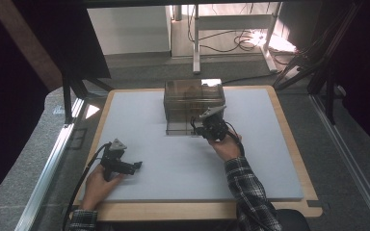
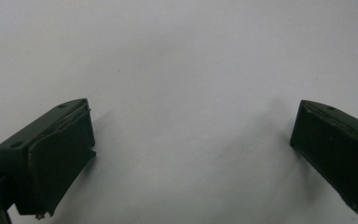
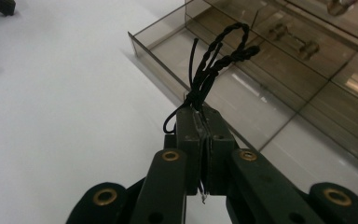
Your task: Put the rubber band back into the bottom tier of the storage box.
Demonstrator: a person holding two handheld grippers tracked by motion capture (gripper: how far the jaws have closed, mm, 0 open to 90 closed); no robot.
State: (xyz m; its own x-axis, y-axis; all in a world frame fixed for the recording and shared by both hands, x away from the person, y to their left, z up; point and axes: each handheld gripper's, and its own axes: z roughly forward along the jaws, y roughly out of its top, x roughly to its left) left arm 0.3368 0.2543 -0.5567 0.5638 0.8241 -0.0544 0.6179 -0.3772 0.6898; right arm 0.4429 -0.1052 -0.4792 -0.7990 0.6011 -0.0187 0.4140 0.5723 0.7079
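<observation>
A smoky see-through drawer box (image 1: 192, 98) stands at the back middle of the white mat, its bottom drawer (image 3: 205, 70) pulled out toward me. My right gripper (image 3: 204, 114) is shut on a bundle of thin black twisted cord (image 3: 214, 63), whose loops stick up past the pads and hang over the drawer's front corner. From above, the right gripper (image 1: 198, 126) sits right at the drawer's front edge. My left gripper (image 1: 136, 166) rests low at the mat's front left, and its jaws (image 2: 191, 140) stand wide apart over bare mat with nothing between them.
The white mat (image 1: 173, 159) lies on a wooden board (image 1: 202, 211) that shows along the front edge. Metal frame rails (image 1: 53, 159) run along both sides. A desk frame and loose cables (image 1: 231, 41) sit on the floor beyond the table.
</observation>
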